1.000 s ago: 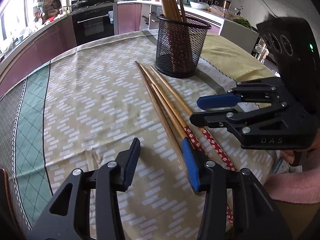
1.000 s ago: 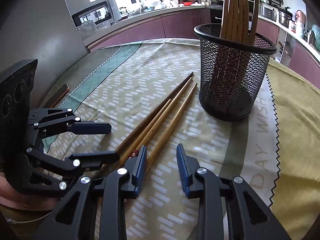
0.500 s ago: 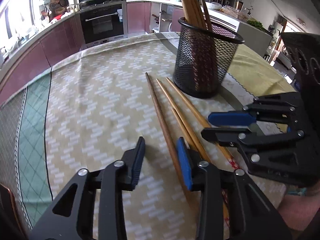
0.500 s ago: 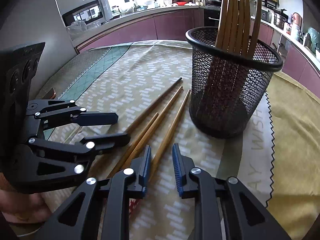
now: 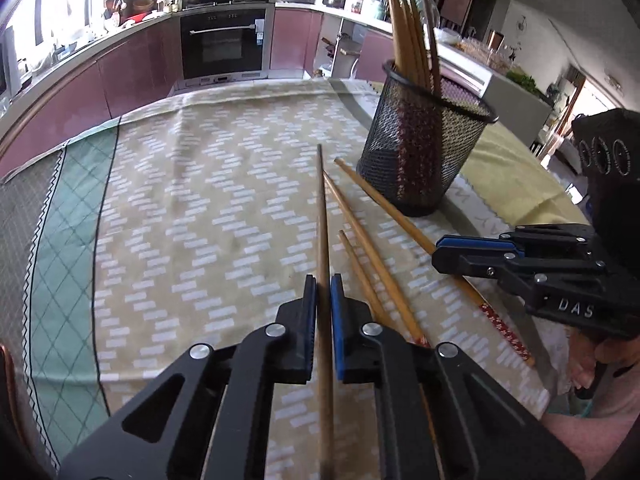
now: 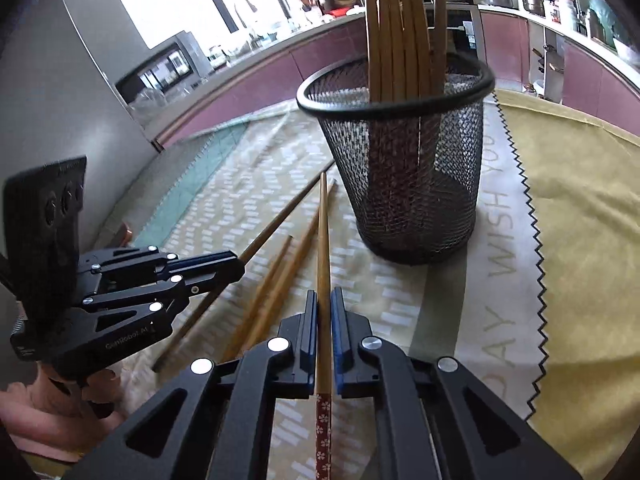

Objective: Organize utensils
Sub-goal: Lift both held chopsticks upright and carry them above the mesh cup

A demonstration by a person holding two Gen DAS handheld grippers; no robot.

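My left gripper [image 5: 324,284] is shut on a dark brown chopstick [image 5: 322,216] that points ahead over the cloth. My right gripper [image 6: 325,299] is shut on a lighter chopstick [image 6: 323,240] with a red flowered end. The right gripper also shows in the left wrist view [image 5: 460,250], and the left gripper in the right wrist view [image 6: 224,266]. Two more chopsticks [image 5: 360,236] lie on the cloth between the grippers. A black mesh holder [image 5: 424,152] with several chopsticks standing in it is just beyond; it also shows in the right wrist view [image 6: 412,168].
The table carries a beige patterned cloth [image 5: 192,208] with a green checked band [image 5: 60,248] at left and a yellow cloth [image 6: 580,208] at right. Kitchen counters and an oven [image 5: 224,44] lie behind the table.
Both grippers have closed, each on a chopstick, and both have moved closer to the mesh holder. The held chopsticks now point forward between the fingers.
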